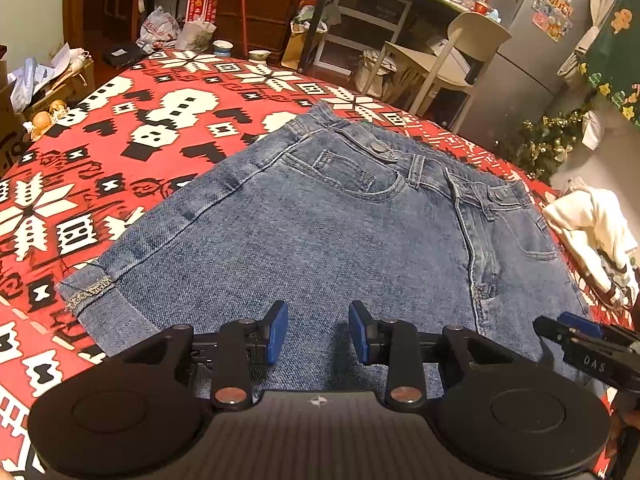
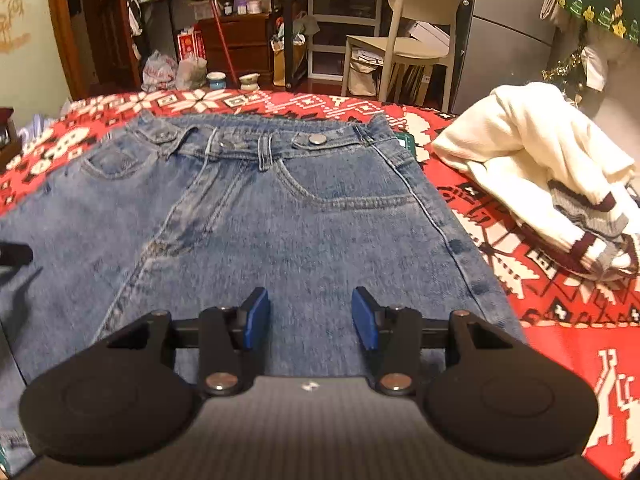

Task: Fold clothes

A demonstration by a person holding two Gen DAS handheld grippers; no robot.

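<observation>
Folded blue jeans point(image 1: 320, 232) lie flat on the red patterned cloth point(image 1: 132, 128), waistband toward the far side. My left gripper point(image 1: 318, 330) hovers over the near part of the denim, blue pads apart with only cloth beneath them. The right gripper point(image 1: 576, 334) shows at the right edge of the left wrist view. In the right wrist view the jeans point(image 2: 280, 216) fill the middle, and my right gripper point(image 2: 310, 318) stands open above the near edge, nothing between its pads. A dark tip of the left gripper point(image 2: 14, 256) pokes in at the left.
A cream sweater with maroon-striped cuffs point(image 2: 552, 184) lies heaped on the cloth point(image 2: 560, 320) to the right of the jeans. Beyond the far edge stand a pale chair point(image 2: 404, 40), a dark desk with drawers point(image 2: 344, 28), bowls and bags on the floor.
</observation>
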